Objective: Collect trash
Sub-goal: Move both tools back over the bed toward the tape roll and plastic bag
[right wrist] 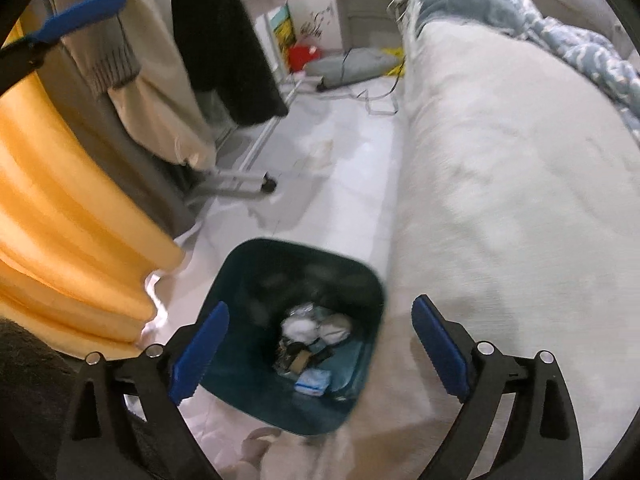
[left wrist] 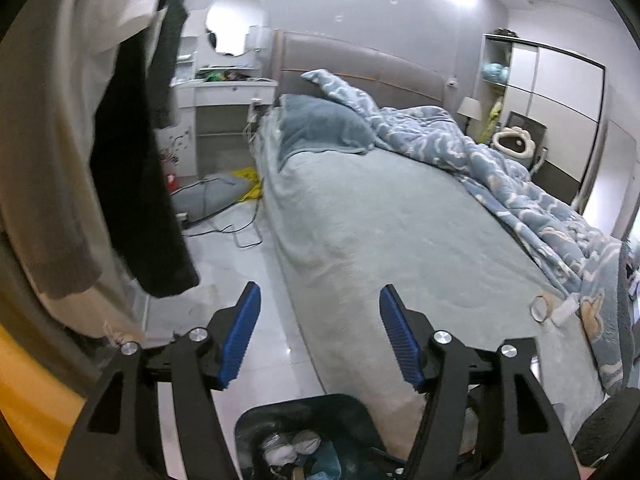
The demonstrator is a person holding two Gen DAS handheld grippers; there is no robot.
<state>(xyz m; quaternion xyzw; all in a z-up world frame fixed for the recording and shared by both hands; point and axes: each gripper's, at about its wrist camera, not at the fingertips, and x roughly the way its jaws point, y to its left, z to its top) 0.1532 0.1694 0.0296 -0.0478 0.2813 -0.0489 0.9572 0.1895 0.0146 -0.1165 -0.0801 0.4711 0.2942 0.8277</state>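
Observation:
A dark teal trash bin stands on the floor beside the bed, with crumpled white tissues and small packets inside. My right gripper is open and empty, right above the bin's mouth. My left gripper is open and empty, above the bed's edge, with the bin just below it. A tape roll and a small white item lie on the bed sheet at the right. One finger of the left gripper shows at the top left of the right wrist view.
The bed with a blue quilt fills the right. Hanging clothes and an orange curtain crowd the left. A rack foot, cables and a grey cushion lie on the floor. A dressing table stands behind.

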